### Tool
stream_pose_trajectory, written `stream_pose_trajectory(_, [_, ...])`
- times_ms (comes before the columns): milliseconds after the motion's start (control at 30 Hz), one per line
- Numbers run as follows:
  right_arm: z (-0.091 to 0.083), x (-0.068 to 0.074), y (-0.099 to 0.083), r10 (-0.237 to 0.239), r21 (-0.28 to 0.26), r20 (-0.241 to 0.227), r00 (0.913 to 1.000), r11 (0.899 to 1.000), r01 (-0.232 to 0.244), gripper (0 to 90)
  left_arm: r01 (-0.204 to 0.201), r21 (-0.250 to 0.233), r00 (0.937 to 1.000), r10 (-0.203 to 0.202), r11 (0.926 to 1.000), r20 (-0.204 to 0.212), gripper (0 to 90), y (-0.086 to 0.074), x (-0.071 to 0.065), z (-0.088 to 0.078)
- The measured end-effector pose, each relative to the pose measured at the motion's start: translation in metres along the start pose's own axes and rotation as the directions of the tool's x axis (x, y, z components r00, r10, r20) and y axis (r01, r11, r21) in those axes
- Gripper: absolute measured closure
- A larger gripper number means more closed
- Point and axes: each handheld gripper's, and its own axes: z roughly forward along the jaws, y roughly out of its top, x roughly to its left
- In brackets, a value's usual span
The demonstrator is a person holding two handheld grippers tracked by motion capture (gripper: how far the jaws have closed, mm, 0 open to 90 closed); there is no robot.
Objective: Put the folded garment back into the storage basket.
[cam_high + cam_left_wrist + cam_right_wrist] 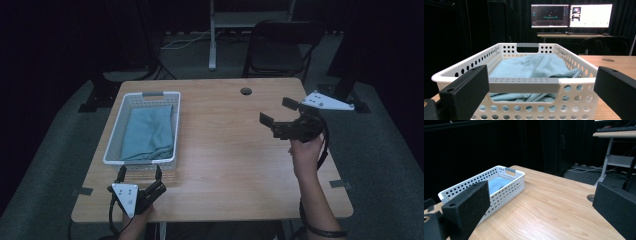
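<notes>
Both claws open near basket

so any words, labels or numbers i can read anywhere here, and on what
None can be read.
Two monitors behind the table: something is on screen, too small and blurred to read.
White basket, blue cloth, left gripper and right gripper: no label or print visible.

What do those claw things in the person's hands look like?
Each claw is black with two flat, blocky jaws. The left claw and the right claw both carry a pale grey three-cornered plate on top, and a black cable trails from each. The person wears a dark band on the right wrist.
</notes>
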Motion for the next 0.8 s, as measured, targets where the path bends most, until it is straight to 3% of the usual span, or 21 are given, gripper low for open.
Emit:
stream_pose_trajectory(300, [-0.021,-0.012,-0.014,0.008,0.017,0.027,0.9996,1.0,-0.009,1.5,0.0,0.0,1.0,0.0,1.0,0.0,1.2,0.0,0.0,0.0])
stream_pose_trajectory(500, [-0.04,-0.016,-0.027,0.007,0.019,0.071,0.9974,1.0,-0.008,1.5,-0.002,0.001,1.0,0.002,1.0,0.0,1.2,0.0,0.0,0.0])
stream_pose_trajectory(733, [-0.064,-0.014,-0.044,0.024,-0.015,0.098,0.9949,1.0,-0.022,1.5,-0.002,0.002,1.0,0.002,1.0,0.0,1.2,0.0,0.0,0.0])
stream_pose_trajectory(800, [-0.067,-0.013,-0.051,0.021,-0.001,0.111,0.9936,1.0,-0.021,1.5,-0.003,0.002,1.0,0.003,1.0,-0.001,1.2,0.0,0.0,0.0])
